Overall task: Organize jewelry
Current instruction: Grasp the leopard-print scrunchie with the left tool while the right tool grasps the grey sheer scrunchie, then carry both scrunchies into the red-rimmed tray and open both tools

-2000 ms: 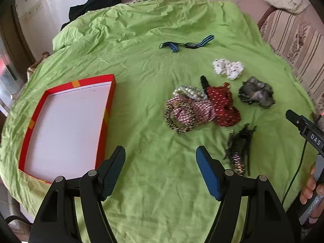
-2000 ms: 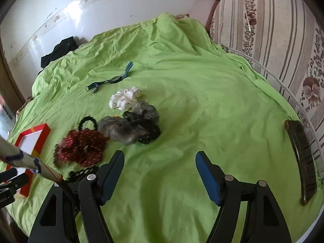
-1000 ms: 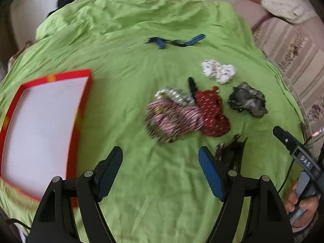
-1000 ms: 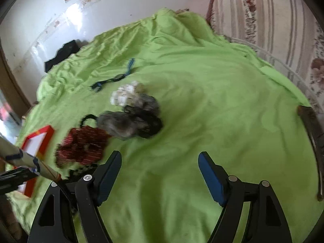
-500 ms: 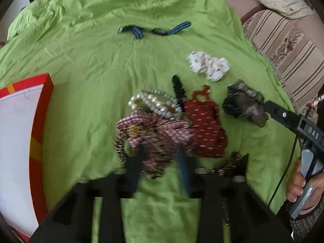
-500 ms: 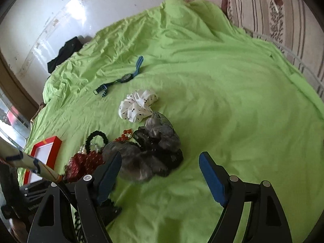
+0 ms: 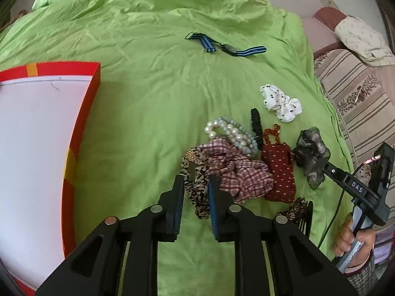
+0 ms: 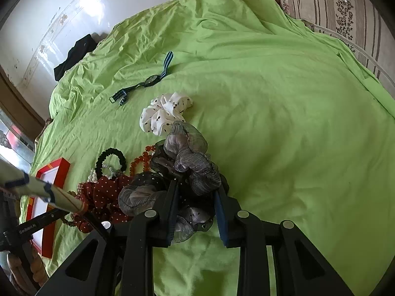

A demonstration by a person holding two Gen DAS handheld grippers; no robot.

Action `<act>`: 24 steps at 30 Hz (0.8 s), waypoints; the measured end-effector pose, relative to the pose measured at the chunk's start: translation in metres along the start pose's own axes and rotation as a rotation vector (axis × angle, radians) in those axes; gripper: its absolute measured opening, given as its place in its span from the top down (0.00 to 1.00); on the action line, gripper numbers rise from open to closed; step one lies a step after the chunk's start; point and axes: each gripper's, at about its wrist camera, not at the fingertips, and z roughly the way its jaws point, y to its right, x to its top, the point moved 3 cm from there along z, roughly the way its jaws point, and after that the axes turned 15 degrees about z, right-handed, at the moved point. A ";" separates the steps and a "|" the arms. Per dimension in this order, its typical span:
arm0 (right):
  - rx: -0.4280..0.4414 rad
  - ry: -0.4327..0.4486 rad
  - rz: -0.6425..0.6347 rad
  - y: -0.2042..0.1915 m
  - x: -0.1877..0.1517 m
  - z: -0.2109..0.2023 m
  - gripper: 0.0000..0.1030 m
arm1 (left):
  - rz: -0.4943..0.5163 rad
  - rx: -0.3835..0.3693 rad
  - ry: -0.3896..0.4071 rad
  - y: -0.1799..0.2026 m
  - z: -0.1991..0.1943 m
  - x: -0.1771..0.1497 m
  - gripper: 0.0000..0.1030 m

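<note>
Left wrist view: the left gripper (image 7: 196, 198) is clenched around the leopard-print scrunchie (image 7: 197, 185), which lies at the near edge of the pile on the green bedsheet (image 7: 148, 98). It's tangled up against the pink plaid scrunchie (image 7: 234, 170), with the pearl bracelet (image 7: 232, 133) and the red dotted scrunchie (image 7: 279, 172) right behind. The red-rimmed box (image 7: 74, 148) sits off to the left, looks like the obvious drop spot. The blue striped watch (image 7: 224, 46) is well apart, further up the bed.

If I were doing this I'd lift slow and straight up, since the plaid one overlaps the leopard loop and will probably get dragged along. A little wiggle should shake it free.

Right wrist view: the right gripper (image 8: 195, 209) is closed on the grey sheer scrunchie (image 8: 187, 162), fabric bunched between the fingers and puffing out above them. The white dotted scrunchie (image 8: 165, 112) touches its far edge, and the orange bead bracelet (image 8: 142, 159) and black hair tie (image 8: 111, 160) are just to the left. That sheer fabric is squishy and slippery I'd guess, so keep the squeeze firm and clear the white one before swinging towards the box.
</note>
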 end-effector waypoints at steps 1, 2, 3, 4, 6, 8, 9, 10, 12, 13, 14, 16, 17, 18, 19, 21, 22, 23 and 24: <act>0.000 -0.001 0.005 0.000 0.000 0.001 0.69 | -0.004 -0.003 -0.005 0.000 0.001 0.000 0.81; 0.001 -0.001 0.008 0.000 0.001 0.002 0.69 | -0.005 -0.006 -0.011 0.000 0.003 0.000 0.81; 0.003 -0.001 0.011 0.000 0.001 0.003 0.69 | -0.004 -0.011 -0.014 0.001 0.004 -0.001 0.81; 0.003 -0.002 0.011 0.000 0.001 0.003 0.70 | -0.004 -0.018 -0.013 0.003 0.004 -0.002 0.81; 0.004 0.000 0.004 -0.002 0.000 0.002 0.76 | -0.011 -0.038 -0.015 0.006 0.003 -0.002 0.88; 0.006 0.007 0.003 -0.004 0.000 -0.003 0.80 | -0.019 -0.044 -0.010 0.009 -0.001 -0.002 0.93; 0.011 0.016 0.004 -0.006 0.001 -0.009 0.82 | -0.023 -0.040 0.001 0.011 -0.007 -0.001 0.93; 0.014 0.023 0.003 -0.008 0.001 -0.013 0.83 | -0.022 -0.044 0.014 0.013 -0.014 -0.001 0.93; 0.018 0.042 -0.004 -0.012 0.000 -0.025 0.85 | -0.021 -0.047 0.034 0.017 -0.028 -0.001 0.93; 0.019 0.055 -0.013 -0.016 -0.001 -0.033 0.85 | -0.021 -0.048 0.047 0.020 -0.037 -0.001 0.93; 0.019 0.064 -0.020 -0.019 -0.002 -0.039 0.86 | -0.019 -0.057 0.066 0.022 -0.050 -0.002 0.93; 0.021 0.088 -0.037 -0.026 -0.004 -0.056 0.86 | -0.015 -0.067 0.095 0.026 -0.070 -0.004 0.93; 0.026 0.100 -0.047 -0.031 -0.006 -0.067 0.86 | -0.007 -0.068 0.116 0.028 -0.085 -0.006 0.93; 0.031 0.110 -0.056 -0.037 -0.008 -0.076 0.86 | -0.002 -0.067 0.131 0.028 -0.095 -0.008 0.93; 0.038 0.118 -0.068 -0.043 -0.010 -0.084 0.86 | 0.003 -0.062 0.149 0.027 -0.109 -0.010 0.93; 0.052 0.128 -0.095 -0.057 -0.014 -0.100 0.86 | 0.002 -0.046 0.174 0.022 -0.131 -0.014 0.93; 0.060 0.131 -0.109 -0.065 -0.017 -0.107 0.86 | -0.001 -0.032 0.188 0.016 -0.144 -0.017 0.93; 0.067 0.131 -0.120 -0.071 -0.019 -0.111 0.86 | -0.005 -0.021 0.195 0.011 -0.151 -0.019 0.93; 0.078 0.129 -0.134 -0.080 -0.022 -0.116 0.86 | -0.009 -0.004 0.204 0.004 -0.161 -0.021 0.93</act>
